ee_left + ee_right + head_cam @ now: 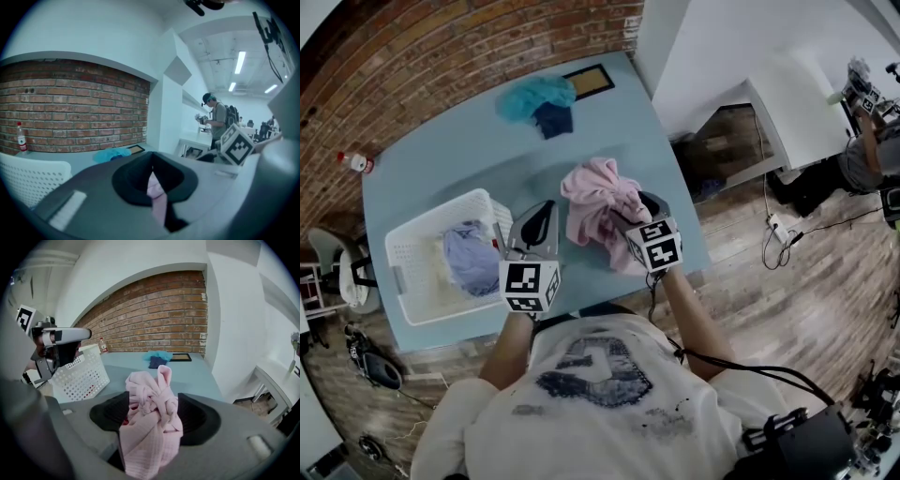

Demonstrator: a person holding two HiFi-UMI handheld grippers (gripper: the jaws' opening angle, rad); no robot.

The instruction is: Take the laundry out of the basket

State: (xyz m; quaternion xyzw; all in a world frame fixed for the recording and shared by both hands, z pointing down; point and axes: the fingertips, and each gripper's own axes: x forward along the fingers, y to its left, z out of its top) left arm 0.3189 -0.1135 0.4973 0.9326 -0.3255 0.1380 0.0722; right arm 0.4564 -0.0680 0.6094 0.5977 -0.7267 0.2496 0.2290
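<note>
A white perforated basket [405, 281] stands at the table's left with a lavender cloth [471, 255] in it. To its right a bunched pink garment [592, 199] hangs above the blue table [441, 169]. My right gripper [630, 214] is shut on the garment, whose knotted folds [151, 416] fill the space between the jaws. My left gripper [546, 208] stands between basket and garment, level with the basket's right wall. Its jaws are closed, with a narrow strip of pink cloth [157, 197] pinched between them.
A teal cloth [534, 96] and a dark blue one [554, 120] lie at the table's far side beside a framed flat object [589, 81]. A bottle [356, 161] stands at the far left corner. The brick wall [441, 56] runs behind; a person [216, 123] stands in the background.
</note>
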